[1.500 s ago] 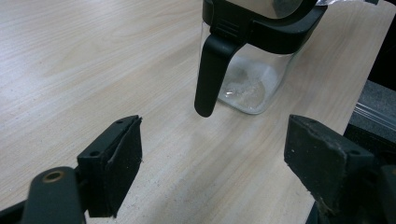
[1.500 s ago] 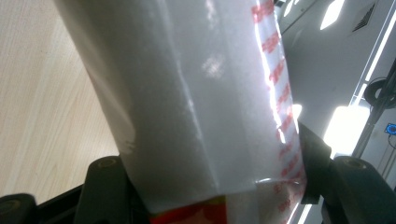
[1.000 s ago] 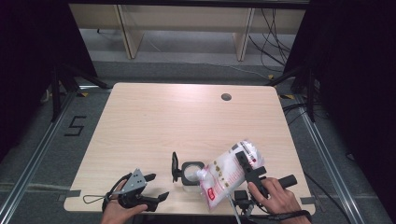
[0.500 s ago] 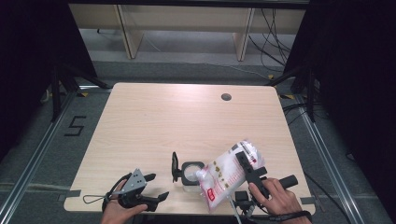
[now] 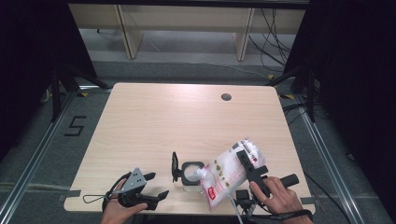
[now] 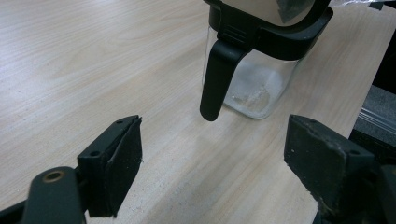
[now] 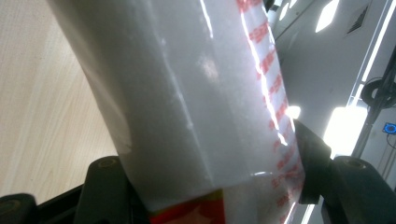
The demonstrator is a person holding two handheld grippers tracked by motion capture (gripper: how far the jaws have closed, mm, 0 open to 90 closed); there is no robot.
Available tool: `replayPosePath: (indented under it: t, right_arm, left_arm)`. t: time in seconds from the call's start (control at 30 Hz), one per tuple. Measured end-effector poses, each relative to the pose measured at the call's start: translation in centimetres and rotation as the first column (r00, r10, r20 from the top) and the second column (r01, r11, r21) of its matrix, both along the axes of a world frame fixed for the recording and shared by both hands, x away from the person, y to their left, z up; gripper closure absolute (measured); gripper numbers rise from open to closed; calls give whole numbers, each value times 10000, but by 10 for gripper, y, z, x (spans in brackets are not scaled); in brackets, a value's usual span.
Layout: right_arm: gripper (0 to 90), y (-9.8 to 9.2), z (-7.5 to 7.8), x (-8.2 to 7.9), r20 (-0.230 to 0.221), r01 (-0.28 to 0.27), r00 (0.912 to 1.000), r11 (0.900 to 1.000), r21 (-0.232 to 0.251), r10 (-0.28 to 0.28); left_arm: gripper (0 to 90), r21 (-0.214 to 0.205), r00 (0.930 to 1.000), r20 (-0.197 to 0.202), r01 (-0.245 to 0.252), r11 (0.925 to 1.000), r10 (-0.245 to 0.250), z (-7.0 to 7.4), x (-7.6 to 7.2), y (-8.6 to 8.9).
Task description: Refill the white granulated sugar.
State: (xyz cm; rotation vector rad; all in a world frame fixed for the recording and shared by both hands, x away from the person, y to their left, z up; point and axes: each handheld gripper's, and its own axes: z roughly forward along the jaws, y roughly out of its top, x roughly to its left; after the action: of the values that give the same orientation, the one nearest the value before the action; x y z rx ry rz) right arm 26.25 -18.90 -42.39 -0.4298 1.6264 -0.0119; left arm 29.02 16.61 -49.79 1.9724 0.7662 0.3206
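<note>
- Your right claw (image 5: 246, 161) pinches the white bag (image 5: 224, 173) across its middle; both jaws press its sides in the right gripper view.
- The bag tilts down toward the glass jar (image 5: 190, 173), its lower corner right at the jar's open mouth, near the desk's (image 5: 187, 116) front edge.
- Your left claw (image 5: 156, 185) rests by the front left corner, jaws spread and holding nothing, the jar just beyond them.
</note>
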Motion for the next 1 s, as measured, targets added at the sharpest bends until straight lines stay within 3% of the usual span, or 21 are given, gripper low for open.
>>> replayPosePath:
  t: [0.03, 0.17, 0.2, 0.23, 0.3, 0.37, 0.47, 0.5, 0.57, 0.7, 0.73, 0.8, 0.87, 0.9, 1.0]
  right_arm:
    - [407, 0, 0, 0, 0, 0, 10000, 10000, 0, 0]
    - [408, -1, 2, -1, 22, 22, 10000, 10000, 62, -22]
    - [408, -1, 3, 0, 38, -3, 10000, 9999, -108, 3]
    - [408, -2, 2, -1, -22, 71, 10000, 9999, 93, -70]
    - [408, -1, 3, 0, 83, -48, 10000, 10000, -72, 49]
    - [408, -2, 0, -1, -46, 120, 9999, 9998, 157, -120]
    - [408, -2, 0, -1, -46, 140, 9999, 9998, 111, -140]
    - [408, 0, 4, -1, 111, -122, 9999, 9998, -184, 124]
    - [408, -1, 3, -2, -22, -7, 10000, 10000, 18, 7]
    - [408, 0, 4, -2, 57, -120, 9999, 9998, -171, 121]
    - [408, 0, 4, -2, 77, -91, 9999, 9999, -93, 91]
    - [408, -1, 2, -2, -29, -59, 10000, 10000, 20, 59]
    - [408, -1, 2, -2, -39, 7, 10000, 9996, 297, -6]
    - [408, -1, 3, -2, -6, -77, 10000, 9999, 140, 77]
    - [408, -2, 2, -2, -42, -38, 10000, 9997, 255, 39]
  left_arm:
    - [187, -126, 9997, -182, -154, 9998, 152, -1, -2, -1]
    - [187, -127, 9997, -180, -142, 9998, 140, 0, -2, -1]
    - [187, -142, 9997, -183, -148, 9998, 145, 0, -2, -1]
    - [187, -142, 9997, -183, -148, 9998, 145, 0, -2, -1]
    - [187, -155, 10000, 18, 12, 9999, -11, 0, -1, -1]
    - [187, -12, 10000, 10, 72, 10000, -72, 1, -2, 0]
    - [187, -129, 10000, -58, -53, 9999, 52, 0, -2, 0]
    - [187, -11, 10000, -21, -51, 10000, 51, 1, -2, 0]
    - [187, -32, 10000, 30, 4, 10000, -4, 1, -2, 0]
    - [187, 14, 10000, -36, -24, 10000, 24, 1, -1, 1]
    - [187, -276, 9997, -165, -173, 9995, 169, 0, -2, -1]
    - [188, -31, 10000, 58, 64, 10000, -64, 2, -1, 1]
    - [187, -58, 9999, 76, 66, 10000, -66, 2, -1, 1]
    - [187, -14, 10000, 63, 11, 10000, -11, 2, -2, 1]
    - [187, -197, 9998, -143, -129, 9997, 127, 1, -3, -1]
